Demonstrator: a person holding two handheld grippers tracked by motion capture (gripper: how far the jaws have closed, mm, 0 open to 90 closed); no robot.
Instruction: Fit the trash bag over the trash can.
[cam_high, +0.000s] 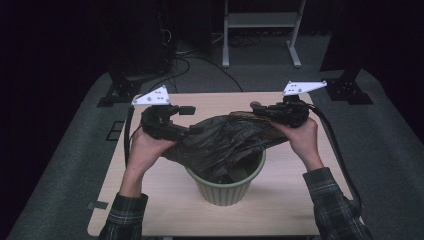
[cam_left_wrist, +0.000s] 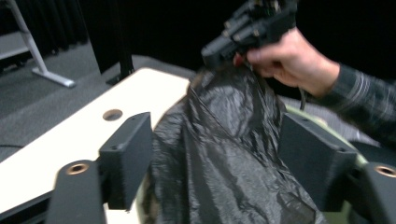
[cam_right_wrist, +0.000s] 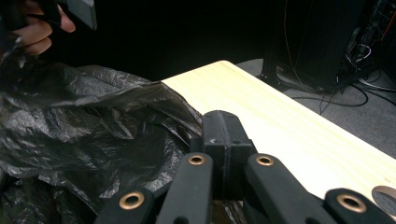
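So, nearest the camera in the high view are the person's plaid sleeves coming in from the bottom edge, and just past them sits a green ribbed bin on the pale wooden table. A black plastic bag is draped over and into the bin – part of it hangs down inside the rim, the rest is stretched up and across between the two hands, well crumpled.

On the left, the left gripper sits at the bag's left edge. Its own view shows the two jaws spread wide with the bag filling the gap between them, and the pads don't look pressed on the plastic – so it's open, bag just lying in between.

On the right, the right gripper is held a bit higher, at the far right corner of the bag. In its own view the jaws are pressed together, and the bag's edge runs right up to them and in under the tips – it's pinching the film. The left gripper view backs that up, with the bag's top bunched right under that gripper.

Farther back, beyond the table, there's grey carpet with cables and the legs of a white metal stand against the dark.
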